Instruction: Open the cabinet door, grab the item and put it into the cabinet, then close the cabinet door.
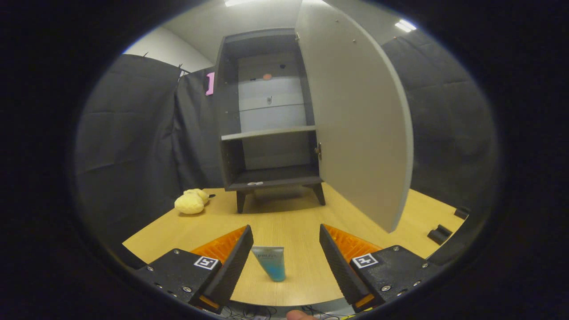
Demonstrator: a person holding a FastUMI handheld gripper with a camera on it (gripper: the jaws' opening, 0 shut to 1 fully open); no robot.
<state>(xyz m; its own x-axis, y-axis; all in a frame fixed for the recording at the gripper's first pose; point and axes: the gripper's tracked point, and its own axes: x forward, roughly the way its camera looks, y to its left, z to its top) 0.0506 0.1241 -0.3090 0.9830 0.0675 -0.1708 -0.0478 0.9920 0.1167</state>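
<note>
- The gripper [286, 249] hovers low over the wooden table [289, 218], its jaws spread wide and gripping nothing.
- A small blue tube [270, 263] stands on the table between the jaws, nearer the left one, tilted a little and touching neither.
- Well beyond the jaws, straight ahead, the dark cabinet [269, 111] stands on short legs with its door [355, 120] swung wide open, reaching out towards the right jaw.
- Inside the cabinet, one shelf [268, 132] splits the space into an upper and a lower compartment; a small pale object [254, 183], too small to identify, lies on the front lip of the cabinet floor.
- A yellow plush toy [191, 202] lies on the table ahead and left of the left jaw, just beside the cabinet's left leg.
- A fingertip [298, 315] shows just behind the jaws.
</note>
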